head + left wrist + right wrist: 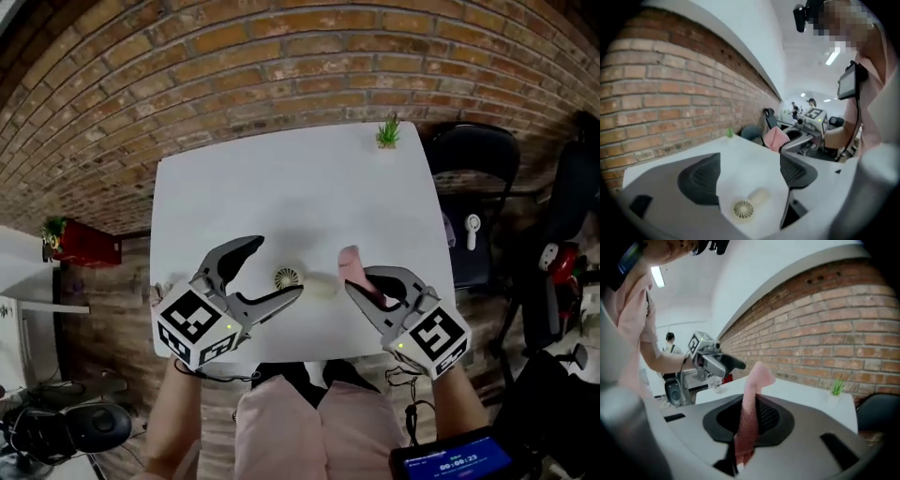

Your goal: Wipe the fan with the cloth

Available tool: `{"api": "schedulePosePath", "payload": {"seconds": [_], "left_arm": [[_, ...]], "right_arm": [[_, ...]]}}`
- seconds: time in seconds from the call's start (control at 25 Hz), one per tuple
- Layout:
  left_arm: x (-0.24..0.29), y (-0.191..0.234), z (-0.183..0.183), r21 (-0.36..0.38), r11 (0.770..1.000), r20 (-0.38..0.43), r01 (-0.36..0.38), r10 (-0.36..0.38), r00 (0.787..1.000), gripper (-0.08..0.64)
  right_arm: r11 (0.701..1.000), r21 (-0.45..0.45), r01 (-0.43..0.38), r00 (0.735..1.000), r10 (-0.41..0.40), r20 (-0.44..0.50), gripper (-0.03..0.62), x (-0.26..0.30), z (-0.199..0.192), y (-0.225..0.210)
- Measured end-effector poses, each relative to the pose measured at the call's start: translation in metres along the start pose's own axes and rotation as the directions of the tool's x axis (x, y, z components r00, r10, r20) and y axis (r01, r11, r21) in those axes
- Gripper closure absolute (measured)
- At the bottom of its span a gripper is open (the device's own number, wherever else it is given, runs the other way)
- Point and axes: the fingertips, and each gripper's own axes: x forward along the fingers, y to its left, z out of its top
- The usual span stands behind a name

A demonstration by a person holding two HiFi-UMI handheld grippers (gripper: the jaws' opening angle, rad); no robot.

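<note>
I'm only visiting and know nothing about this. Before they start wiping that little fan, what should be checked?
1. Cloth gripped: ok, the right gripper has its jaws shut on it.
2. Left gripper free: ok, its jaws stand wide apart with nothing between them.
3. Fan within reach: ok, it lies on the table between the two grippers in the head view.
4. Fan held steady: not ok, neither gripper touches it.
5. Fan switched off: cannot tell.
6. Room around the fan: ok, only a plant stands on the table, at the far edge.
</note>
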Motion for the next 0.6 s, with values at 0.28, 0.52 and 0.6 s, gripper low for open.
{"api": "schedulePosePath", "payload": {"seconds": [0.28,0.52,0.6], "left_arm": [[-0.087,0.009,0.119,-0.069,0.851,0.406,-0.521,0.501,0.764,0.375],[-0.135,0.006,0.149,-0.104,0.696,0.49,-0.711,0.658,0.572,0.548],[-0.137,0.003,0.153,-0.119,0.687,0.501,-0.717,0.665,0.554,0.548]], "right_arm": [[0.947,0.007,0.322,0.91,-0.312,0.272,0.549,-0.023,0.125,-0.025],[0.923,0.003,0.385,0.862,-0.361,0.355,0.551,-0.024,0.171,-0.015],[0.92,-0.008,0.392,0.863,-0.364,0.351,0.552,-0.024,0.173,-0.012]]}}
